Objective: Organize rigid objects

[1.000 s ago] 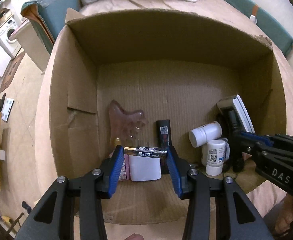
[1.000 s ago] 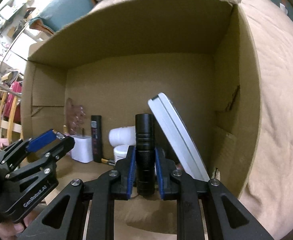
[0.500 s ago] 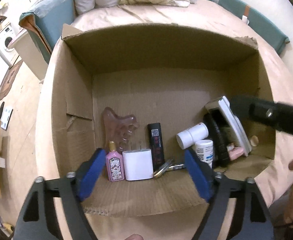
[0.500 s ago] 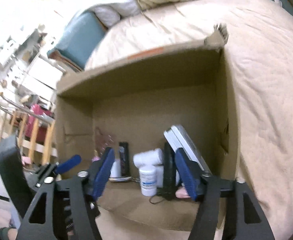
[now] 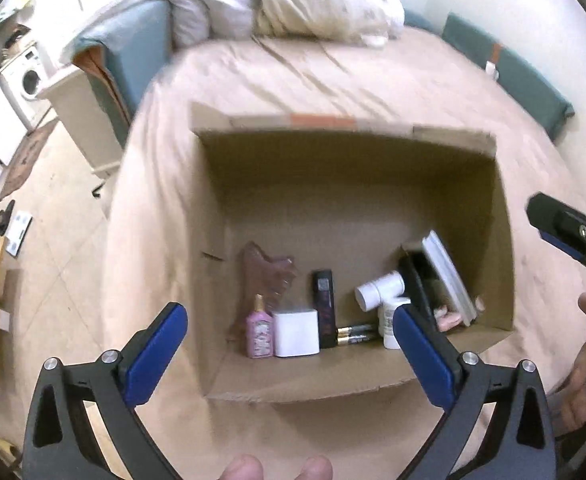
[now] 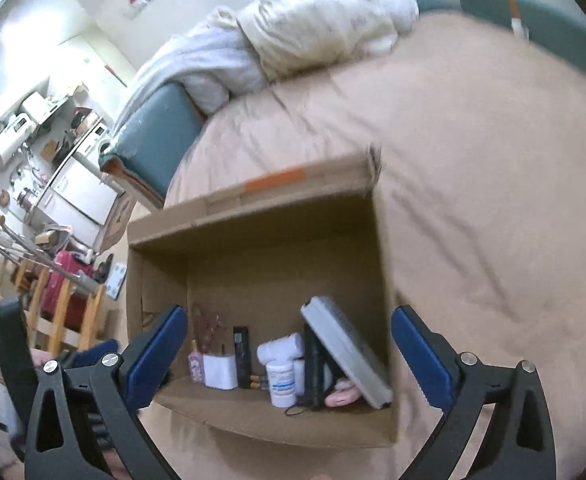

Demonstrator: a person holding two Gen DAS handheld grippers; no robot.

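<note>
Bed [image 5: 373, 80] with tan cover, a cardboard box [image 5: 349, 184] sitting open on it. Items stand in a row along the near wall of the box.

Row, as seen from the left wrist: pink comb [image 5: 267, 276] leaning at the left end, pink perfume bottle [image 5: 259, 334] touching a white charger block [image 5: 296, 332], black stick [image 5: 325, 308] upright beside it, two batteries [image 5: 355, 334] lying flat, white pill bottles [image 5: 381, 292], black torch [image 6: 313, 372] upright, grey case [image 5: 449, 276] leaning on the right wall.

Left gripper [image 5: 291, 354]: jaws have just been opening, now released wide, nothing between them; batteries lie in the box. Right gripper [image 6: 289, 354]: jaws have just been opening, also wide and empty; torch stands free against the case.

Judgement: step in hand is the withdrawal after placing. To do it well, lift straight out, keep jaws spread, clear the box rim before swinging aside. Torch looks tippy, so avoid brushing it or the case. Batteries may roll.
</note>
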